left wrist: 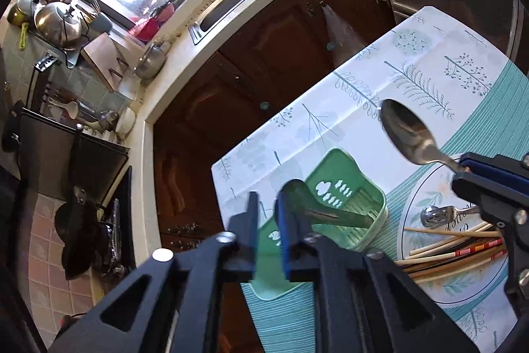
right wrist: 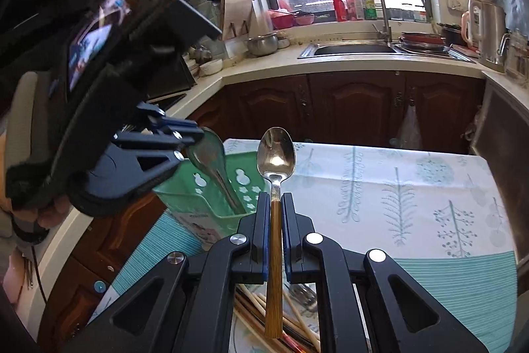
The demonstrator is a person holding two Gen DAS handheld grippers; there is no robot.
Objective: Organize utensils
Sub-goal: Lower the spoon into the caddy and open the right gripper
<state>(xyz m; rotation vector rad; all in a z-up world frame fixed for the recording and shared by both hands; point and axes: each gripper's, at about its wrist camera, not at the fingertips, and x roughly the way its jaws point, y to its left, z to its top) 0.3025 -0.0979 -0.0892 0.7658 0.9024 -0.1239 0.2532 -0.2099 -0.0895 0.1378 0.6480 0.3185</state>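
Note:
A green utensil holder stands on the table near its left edge; it also shows in the right wrist view. A spoon leans in it. My left gripper is open just above the holder, with the spoon's bowl beside its right finger. My right gripper is shut on a wooden-handled spoon, held upright above the plate; that spoon also shows in the left wrist view. A plate holds several chopsticks and a fork.
The table carries a tree-print cloth and a teal striped mat. Beyond it are dark wood cabinets, a counter with a sink and faucet, pots and a kettle.

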